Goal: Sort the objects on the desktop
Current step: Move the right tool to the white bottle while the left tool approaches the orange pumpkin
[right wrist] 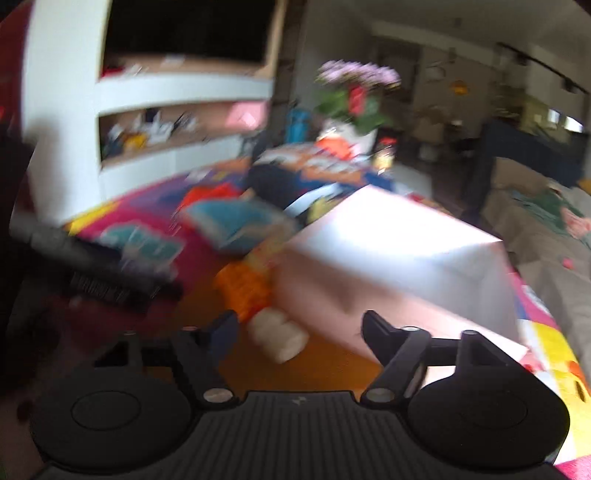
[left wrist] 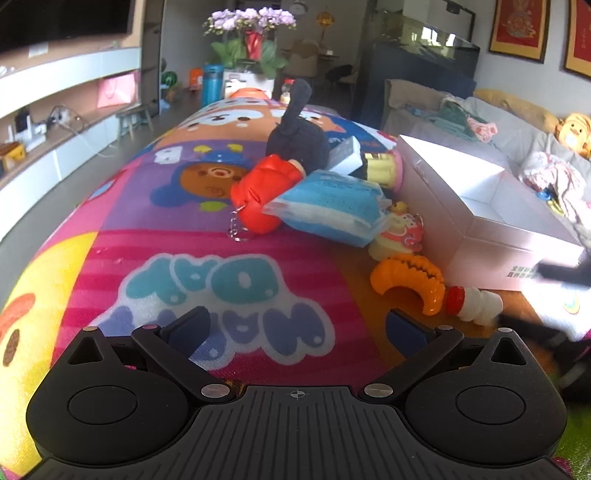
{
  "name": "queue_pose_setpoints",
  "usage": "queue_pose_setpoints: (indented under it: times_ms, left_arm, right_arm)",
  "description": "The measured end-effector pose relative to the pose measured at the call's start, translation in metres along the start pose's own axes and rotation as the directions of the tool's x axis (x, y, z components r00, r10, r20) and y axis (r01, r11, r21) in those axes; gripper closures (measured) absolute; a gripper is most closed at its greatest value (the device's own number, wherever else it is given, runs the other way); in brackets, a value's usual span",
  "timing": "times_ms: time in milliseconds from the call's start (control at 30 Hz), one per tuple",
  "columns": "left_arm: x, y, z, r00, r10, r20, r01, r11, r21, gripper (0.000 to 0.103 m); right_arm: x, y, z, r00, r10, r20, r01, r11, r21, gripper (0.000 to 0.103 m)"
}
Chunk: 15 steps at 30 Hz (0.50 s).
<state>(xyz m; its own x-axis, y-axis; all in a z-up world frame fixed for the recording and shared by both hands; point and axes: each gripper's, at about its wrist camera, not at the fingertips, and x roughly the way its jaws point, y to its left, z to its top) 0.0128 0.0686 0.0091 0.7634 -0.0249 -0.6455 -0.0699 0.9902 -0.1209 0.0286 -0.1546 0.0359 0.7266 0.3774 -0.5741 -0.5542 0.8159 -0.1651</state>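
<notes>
Here, the sortable items lie in a loose heap on the worktop (left wrist: pixel 122 206), which is covered by a bright cartoon-print cloth. Orange crescent toy (left wrist: pixel 410 282): on the near side of the heap, just beside the white box (left wrist: pixel 476 206). Small white ridged piece with a red cap (left wrist: pixel 474 302): touching the crescent's right end, close to the box's near corner. Blue tissue packet (left wrist: pixel 332 206): tilted, resting partly over a red boxing-glove keyring (left wrist: pixel 262 192) whose chain lies on the cloth. Small cartoon figure charm (left wrist: pixel 400 229): between the packet and the box. Black plush toy (left wrist: pixel 295 136): behind the glove, one limb pointing up. White box: open-topped, at the right of the heap (interior looks bare from the left wrist view).

Left claw (left wrist: pixel 299 325): jaws wide, nothing between them, above the cloth's lettering. Right claw (right wrist: pixel 299 328): jaws part-way apart, gripping nothing; the white ridged piece shows in the gap beyond the tips, untouched (this view is heavily blurred). Potted orchid (left wrist: pixel 251 33): at the worktop's far end.
</notes>
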Motion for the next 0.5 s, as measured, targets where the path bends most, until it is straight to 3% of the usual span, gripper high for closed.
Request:
queue_pose_setpoints:
  times_ms: [67, 167, 267, 433, 500]
  left_arm:
    - [-0.001, 0.001, -0.002, 1.000, -0.007, 0.003, 0.007, 1.000, -0.003, 0.000]
    - [-0.001, 0.003, -0.002, 1.000, -0.018, 0.001, 0.018, 1.000, -0.008, 0.000]
    - [-0.001, 0.001, -0.002, 1.000, -0.015, -0.006, 0.015, 1.000, 0.000, 0.000]
    - [0.003, -0.011, -0.002, 0.999, 0.034, -0.033, -0.031, 0.996, 0.086, 0.000]
    - [0.004, -0.016, -0.001, 0.998, 0.054, -0.032, -0.050, 0.993, 0.107, 0.000]
  right_arm:
    - [0.012, 0.015, -0.002, 1.000, -0.023, -0.014, 0.023, 0.999, -0.029, 0.050]
    - [0.028, 0.014, 0.003, 0.997, -0.008, -0.073, 0.010, 1.000, 0.030, 0.071]
    - [0.021, 0.000, -0.008, 0.996, -0.007, -0.085, 0.013, 0.998, 0.062, 0.075]
    - [0.000, -0.025, -0.035, 0.988, -0.106, -0.108, 0.118, 0.987, 0.111, 0.074]
    - [-0.011, -0.037, -0.046, 0.985, -0.136, -0.106, 0.152, 0.974, 0.165, 0.070]
